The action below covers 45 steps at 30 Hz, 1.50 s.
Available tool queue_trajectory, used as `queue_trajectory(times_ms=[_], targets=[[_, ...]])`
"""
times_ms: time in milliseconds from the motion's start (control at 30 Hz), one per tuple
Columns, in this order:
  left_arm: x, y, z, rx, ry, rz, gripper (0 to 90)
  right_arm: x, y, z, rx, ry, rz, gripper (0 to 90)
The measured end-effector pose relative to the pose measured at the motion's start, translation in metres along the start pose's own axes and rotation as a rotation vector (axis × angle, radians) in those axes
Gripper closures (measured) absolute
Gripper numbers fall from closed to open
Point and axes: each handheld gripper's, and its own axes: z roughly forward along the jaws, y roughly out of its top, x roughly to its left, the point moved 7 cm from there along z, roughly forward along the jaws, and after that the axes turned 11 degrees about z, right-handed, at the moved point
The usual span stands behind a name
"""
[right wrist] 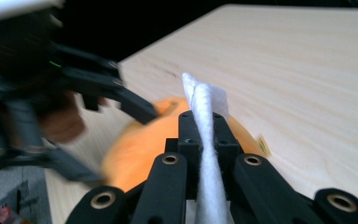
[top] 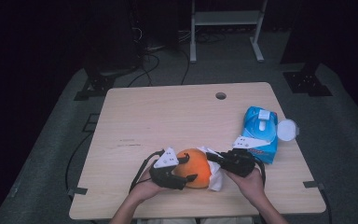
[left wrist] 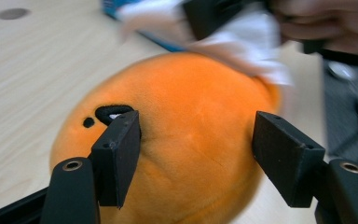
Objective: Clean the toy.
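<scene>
Near edge of the table (top: 121, 205): both hands come in from the bottom of the high view, one gripper each, and meet over an orange plush toy (top: 193, 168) that lies on the wood close to that edge, roughly mid-width.

Left gripper (top: 179, 169): jaws spread wide, one on each flank of the plush. The left gripper view shows both pads alongside the fabric, the left one against it, the right one at or just off it; contact there I cannot tell. Judged purpose: brace the soft, round body so it does not roll or slide while being wiped.

Right gripper (top: 214, 158): jaws closed on a white wipe (right wrist: 205, 140), pinched edge-on between the pads, with its free end above them. In the high view the wipe drapes over the right side of the plush and down onto the table. The pinch is near the sheet's middle, which leaves loose cloth to drag across the fur.

Farther off, near the right edge: a blue wipe pack (top: 261, 133) with its round lid (top: 286, 129) flipped open toward that edge, just beyond the right hand for easy reach.

Far side: a round cable hole (top: 221, 95) near the far edge.
</scene>
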Motion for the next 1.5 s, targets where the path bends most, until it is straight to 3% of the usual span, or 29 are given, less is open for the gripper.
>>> queue_trajectory(times_ms=[67,133,233,367,567,667,767,833,967,1033,1100,1200,1267,1333,1400,1500], targets=[[-0.001,0.007,-0.005,-0.04,-0.015,0.008,31.2,-0.002,-0.01,0.005,0.034,-0.008,0.001,85.2],[0.005,0.013,-0.006,-0.074,0.036,0.005,27.1,0.001,-0.018,0.007,0.048,-0.003,-0.006,85.2],[0.014,0.005,0.002,-0.028,0.093,-0.015,25.6,0.01,-0.024,0.008,0.056,0.031,-0.018,85.1],[0.012,-0.008,0.007,0.018,0.068,-0.021,27.8,0.011,-0.021,0.009,0.062,0.028,-0.029,85.1],[0.008,-0.012,0.001,0.044,0.025,-0.016,29.9,-0.007,-0.02,0.005,0.036,-0.018,0.007,85.0],[0.008,-0.012,0.002,0.053,0.03,-0.004,29.9,0.005,-0.022,0.002,0.036,0.007,-0.001,84.9],[0.008,-0.014,0.0,0.061,0.025,-0.002,29.9,0.021,-0.022,0.006,0.05,0.05,-0.049,84.8],[0.007,-0.015,-0.002,0.061,0.023,0.0,29.9,0.02,-0.023,0.007,0.057,0.036,-0.066,84.8],[0.007,-0.015,-0.001,0.057,0.017,-0.004,30.2,0.0,-0.025,0.002,0.043,-0.003,-0.017,84.9],[0.005,-0.015,0.001,0.066,0.009,0.004,30.1,0.004,-0.028,0.0,0.044,-0.004,-0.029,84.9],[0.005,-0.015,0.002,0.068,0.005,0.002,30.1,0.016,-0.028,0.003,0.043,0.026,-0.042,84.8],[0.005,-0.017,0.001,0.086,0.014,0.0,30.1,0.025,-0.023,0.016,0.049,0.039,-0.072,84.8],[0.005,-0.018,0.0,0.077,0.014,-0.007,30.3,0.02,-0.018,0.021,0.048,0.035,-0.064,84.8],[0.005,-0.018,-0.001,0.07,0.012,-0.01,30.7,0.011,-0.015,0.021,0.04,0.0,-0.068,84.6],[0.005,-0.017,0.0,0.068,0.008,-0.006,30.7,0.002,-0.016,0.015,0.03,-0.011,-0.04,84.6],[0.005,-0.017,0.0,0.062,0.002,-0.01,30.9,0.0,-0.022,0.005,0.031,-0.021,-0.035,84.4]])
